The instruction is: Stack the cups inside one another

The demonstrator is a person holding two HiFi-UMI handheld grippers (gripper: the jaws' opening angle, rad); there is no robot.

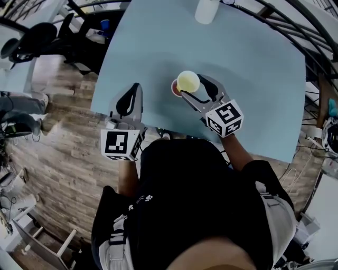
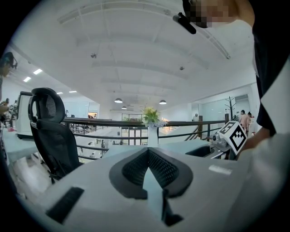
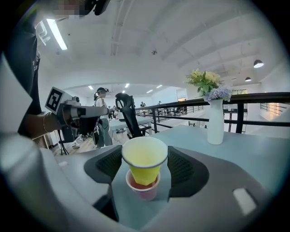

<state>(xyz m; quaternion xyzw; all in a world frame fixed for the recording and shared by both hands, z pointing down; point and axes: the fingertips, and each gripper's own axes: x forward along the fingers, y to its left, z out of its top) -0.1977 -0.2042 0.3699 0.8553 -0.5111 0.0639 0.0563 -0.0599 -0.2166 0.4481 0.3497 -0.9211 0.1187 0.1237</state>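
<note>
Right gripper (image 3: 145, 154) pinches the yellow cup (image 3: 144, 161) between its fingers, base sunk in the red cup (image 3: 144, 192) on the pale blue table (image 3: 253, 158); flower vase (image 3: 215, 122) beyond the fingertips. Left gripper (image 2: 148, 151): fingers pressed together, empty, railing (image 2: 190, 123) ahead

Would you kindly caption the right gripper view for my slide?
Right gripper holds yellow cup partly inside red cup.

We see a pale blue worktop (image 1: 253, 68) with rounded corners. Near its far edge stands a white vase (image 1: 206, 10). Closer to us, well apart from the vase, a red cup (image 1: 175, 88) stands upright on the bare surface, with a yellow cup (image 1: 188, 81) partly down in its mouth.
</note>
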